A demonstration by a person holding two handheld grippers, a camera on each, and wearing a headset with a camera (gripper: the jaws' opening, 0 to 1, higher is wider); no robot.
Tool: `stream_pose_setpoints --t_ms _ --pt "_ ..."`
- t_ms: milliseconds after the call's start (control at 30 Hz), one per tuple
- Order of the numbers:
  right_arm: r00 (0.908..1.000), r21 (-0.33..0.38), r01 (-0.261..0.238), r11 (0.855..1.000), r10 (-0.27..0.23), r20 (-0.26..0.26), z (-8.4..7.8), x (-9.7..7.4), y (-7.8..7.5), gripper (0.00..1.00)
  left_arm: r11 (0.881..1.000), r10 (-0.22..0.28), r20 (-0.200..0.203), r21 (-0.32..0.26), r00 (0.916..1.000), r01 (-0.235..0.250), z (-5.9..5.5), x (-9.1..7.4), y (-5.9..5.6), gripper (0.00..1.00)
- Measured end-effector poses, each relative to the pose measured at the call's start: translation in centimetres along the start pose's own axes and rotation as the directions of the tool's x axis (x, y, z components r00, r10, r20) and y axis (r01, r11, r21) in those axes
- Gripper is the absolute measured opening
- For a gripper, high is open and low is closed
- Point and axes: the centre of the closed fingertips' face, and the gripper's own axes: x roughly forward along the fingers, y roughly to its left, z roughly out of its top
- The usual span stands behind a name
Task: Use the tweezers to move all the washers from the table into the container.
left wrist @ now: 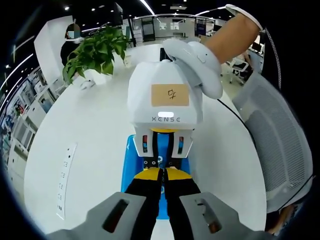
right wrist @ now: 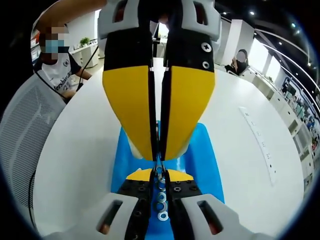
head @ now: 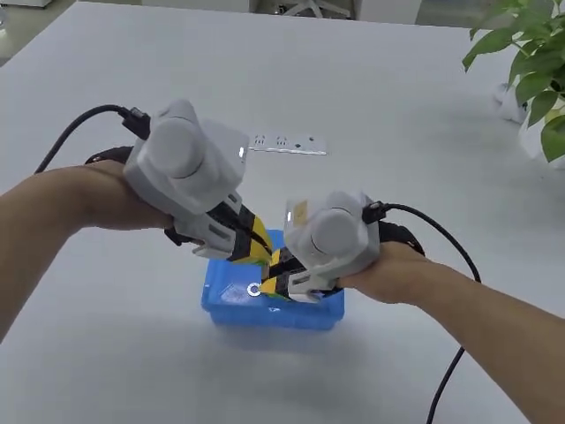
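Observation:
Both grippers meet tip to tip over the blue container (head: 228, 300). My right gripper (head: 275, 284) comes in from the right with its jaws nearly together on thin metal tweezers (right wrist: 159, 165). A washer (head: 254, 290) sits at the tweezer tips just above the container. Several washers (right wrist: 161, 199) show through the slit between the right jaws, over the blue container (right wrist: 205, 155). My left gripper (head: 258, 254) reaches in from the upper left, and its yellow jaws are pressed together right above the tweezer tips. In the left gripper view its own jaws (left wrist: 161, 176) point at the right gripper's white body (left wrist: 165, 100).
A white power strip (head: 287, 144) lies on the white table (head: 371, 88) behind the grippers. A potted green plant (head: 530, 66) stands at the far right edge. Cables trail from both grippers. An office chair (left wrist: 280, 130) stands beside the table.

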Motion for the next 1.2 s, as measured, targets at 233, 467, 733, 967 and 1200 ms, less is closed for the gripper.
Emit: stream_pose_setpoints --t_ms 233,467,733,967,1200 --pt "1.0000 -0.005 -0.004 1.000 0.004 -0.006 0.0 0.0 0.1 0.11 1.000 -0.002 0.002 -0.003 1.0000 0.002 0.0 0.0 -0.1 0.05" --pt "0.9999 -0.009 -0.003 1.000 0.003 -0.013 0.0 -0.2 0.3 0.11 1.000 -0.002 0.000 0.004 1.0000 0.002 0.1 0.0 -0.3 0.05" --pt "0.9999 -0.014 0.002 1.000 -0.002 -0.012 0.2 -0.5 0.3 0.11 1.000 0.001 0.002 0.012 1.0000 -0.001 0.4 -0.3 -0.5 0.05" --pt "1.0000 -0.020 0.006 1.000 -0.006 -0.007 0.7 -0.8 0.4 0.11 1.000 0.007 0.004 0.017 1.0000 -0.007 0.7 -0.8 -0.6 0.05" --pt "0.9998 -0.029 0.021 0.999 -0.021 0.003 1.4 -1.6 0.2 0.11 0.999 0.021 0.009 0.027 0.9997 -0.022 1.3 -1.7 -0.6 0.05"
